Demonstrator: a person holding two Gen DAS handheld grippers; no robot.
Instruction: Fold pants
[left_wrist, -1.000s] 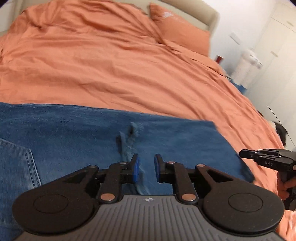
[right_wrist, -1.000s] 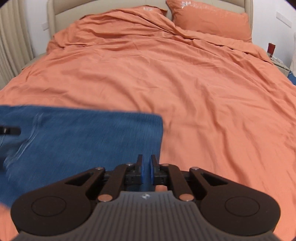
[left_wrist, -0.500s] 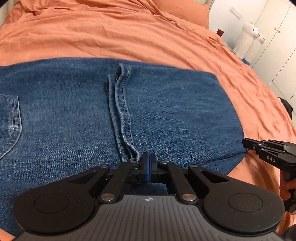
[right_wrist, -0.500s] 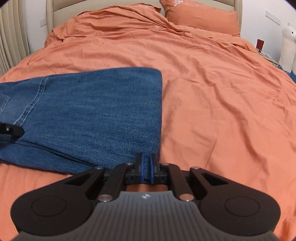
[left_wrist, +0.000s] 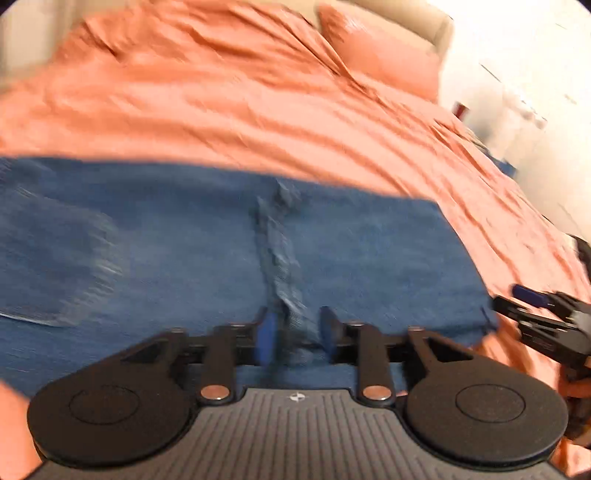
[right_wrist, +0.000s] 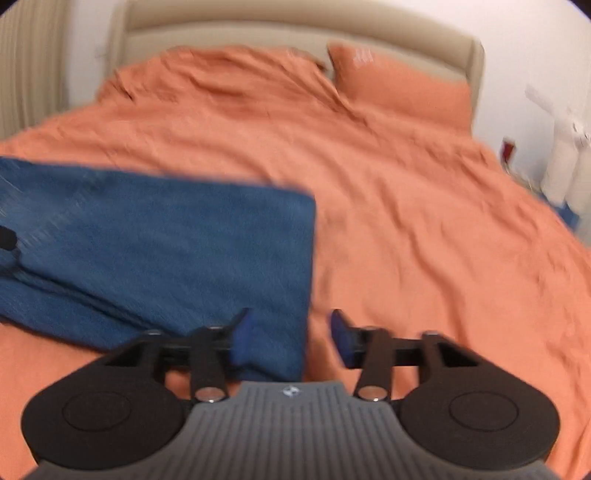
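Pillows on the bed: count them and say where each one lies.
1. The orange pillow lies at the head of the bed, right side, against the beige headboard. The rumpled duvet could hide another.

We see matt blue denim pants (left_wrist: 166, 258) with a raised, rough seam, a crinkled orange cloth duvet (right_wrist: 406, 221), a matching cloth pillow (right_wrist: 402, 92), a smooth padded beige headboard (right_wrist: 295, 26), matt black plastic grippers with ribbed grey housing.

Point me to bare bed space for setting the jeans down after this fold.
Free: the orange duvet right of the jeans, up to the pillow, and the strip between jeans and headboard. Crowded: near edge, where both grippers sit at the denim.
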